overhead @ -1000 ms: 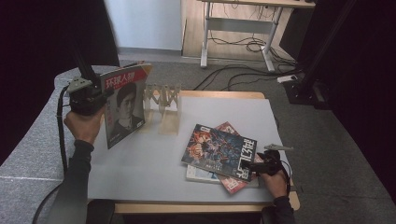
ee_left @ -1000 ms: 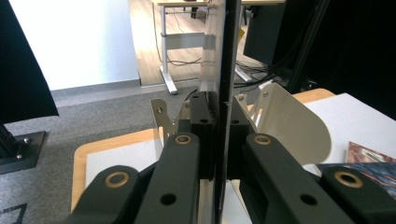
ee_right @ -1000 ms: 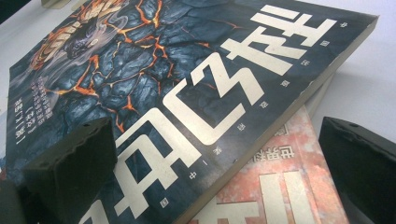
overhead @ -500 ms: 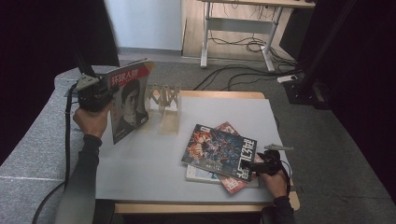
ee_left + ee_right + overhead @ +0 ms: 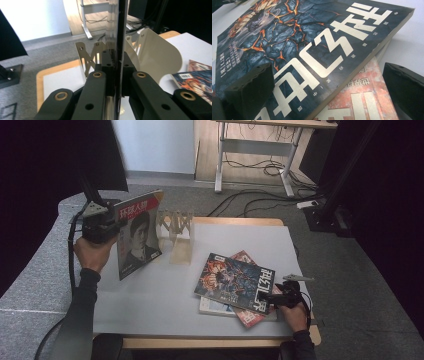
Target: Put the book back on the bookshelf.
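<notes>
Left gripper (image 5: 102, 227), left of frame, clamps the portrait magazine (image 5: 139, 232) upright beside the folding rack (image 5: 176, 227), presumably for slotting. Right gripper (image 5: 280, 296), lower right, jaws apart, rests at the stacked magazines (image 5: 235, 280).

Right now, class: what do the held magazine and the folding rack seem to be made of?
Held magazine: glossy coated paper, since its thin, edge-on cover mirrors the room. Folding rack: probably thin sheet metal painted matt cream, though possibly plastic, with riveted crossing strips and a curved end plate.

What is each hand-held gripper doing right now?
Left hand-held gripper: closed on the upright magazine.
Right hand-held gripper: open, holding nothing, at the stack of magazines.
</notes>
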